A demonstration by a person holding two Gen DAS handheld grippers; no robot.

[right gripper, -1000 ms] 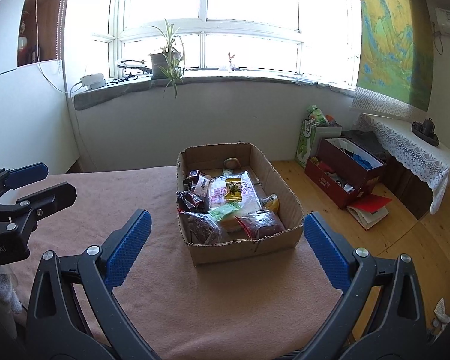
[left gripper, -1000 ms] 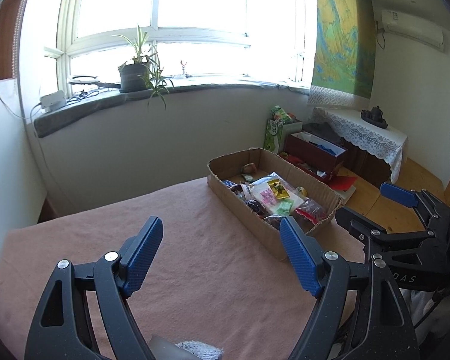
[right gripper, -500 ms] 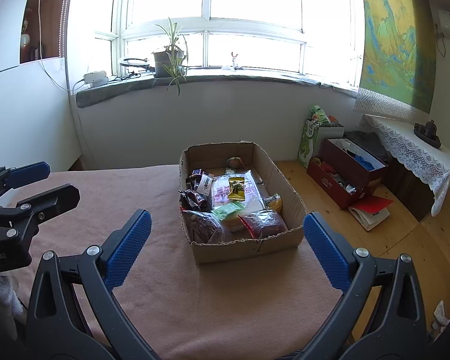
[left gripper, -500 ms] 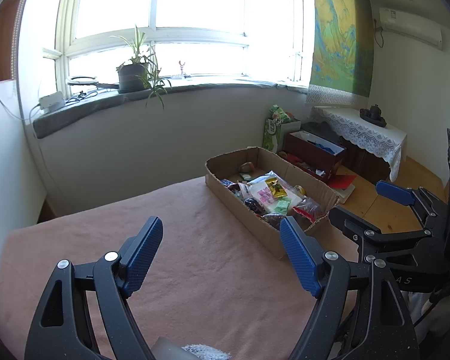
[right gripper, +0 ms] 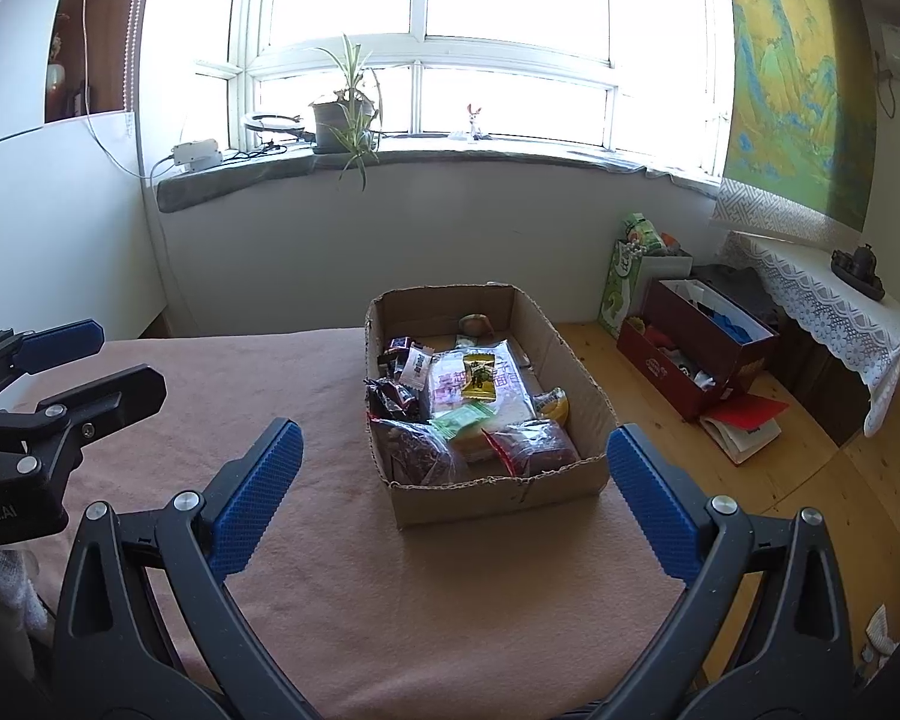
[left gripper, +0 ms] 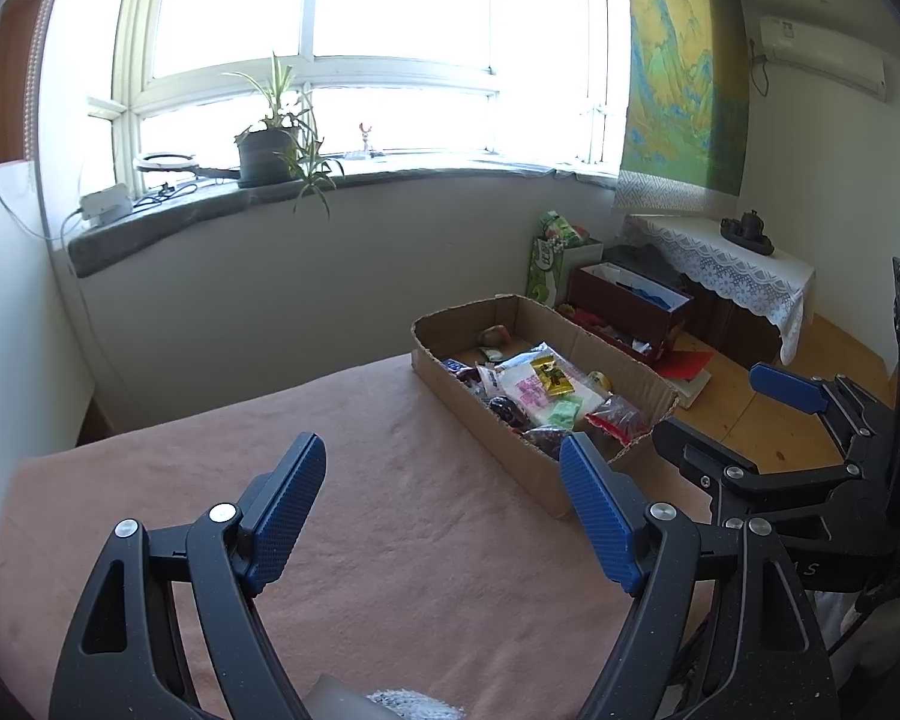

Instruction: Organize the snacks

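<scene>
A cardboard box (right gripper: pixel 576 360) sits on a table covered with a pink-brown cloth (right gripper: pixel 390 570). It holds several snack packets: a large white and pink bag (right gripper: pixel 510 387), a yellow packet (right gripper: pixel 479 375), dark packets (right gripper: pixel 393 396) and a red-brown bag (right gripper: pixel 537 447). The box also shows in the left wrist view (left gripper: pixel 606 354). My right gripper (right gripper: pixel 453 495) is open and empty, just short of the box's near wall. My left gripper (left gripper: pixel 444 510) is open and empty, over the cloth to the left of the box.
The table's right edge drops to a wooden floor (right gripper: pixel 810 510) with a red box (right gripper: pixel 684 360), a green bag (right gripper: pixel 624 282) and a book (right gripper: pixel 744 420). A lace-covered side table (right gripper: pixel 828 312) stands at the right. A windowsill with a potted plant (right gripper: pixel 342 114) lies behind.
Both views have risen and pulled back slightly, so the box sits a little higher and farther in frame. Both grippers stay open and empty.
</scene>
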